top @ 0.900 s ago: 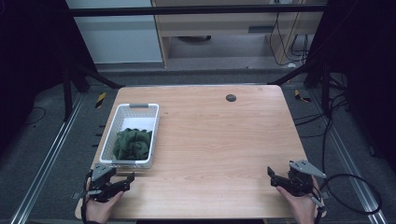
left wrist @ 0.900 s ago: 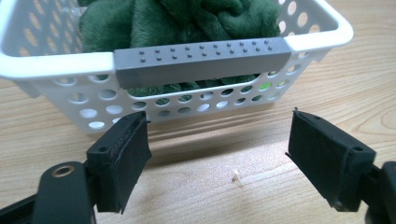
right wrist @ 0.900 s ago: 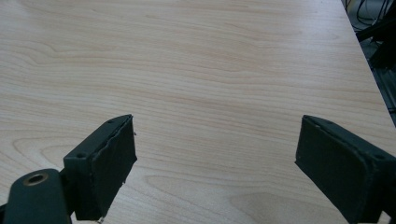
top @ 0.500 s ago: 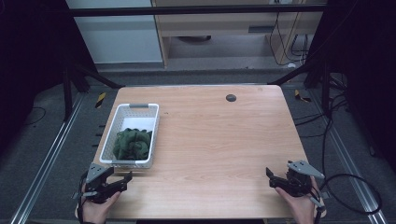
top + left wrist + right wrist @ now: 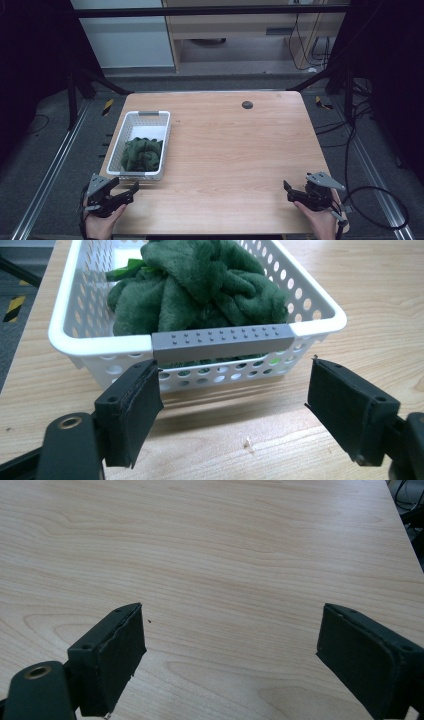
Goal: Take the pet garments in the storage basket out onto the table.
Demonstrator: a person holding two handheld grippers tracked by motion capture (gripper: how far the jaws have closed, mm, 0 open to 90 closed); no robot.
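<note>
Your left hand-held gripper (image 5: 131,191) sits low at the worktop's (image 5: 235,150) near-left corner, jaws wide open, empty — aimed at the white basket (image 5: 320,307) just ahead, green cloth (image 5: 200,285) inside. Right hand-held gripper (image 5: 289,191) near-right, open, over bare wood — path unobstructed.

The white basket (image 5: 142,146), stuffed with a green cloth (image 5: 142,153), blocks the way just ahead of the left claw (image 5: 131,191) — its grey handle faces the jaws. Before the right claw (image 5: 288,189), the tabletop (image 5: 235,150) lies bare, bar a small dark disc (image 5: 247,104) near the far edge.
</note>
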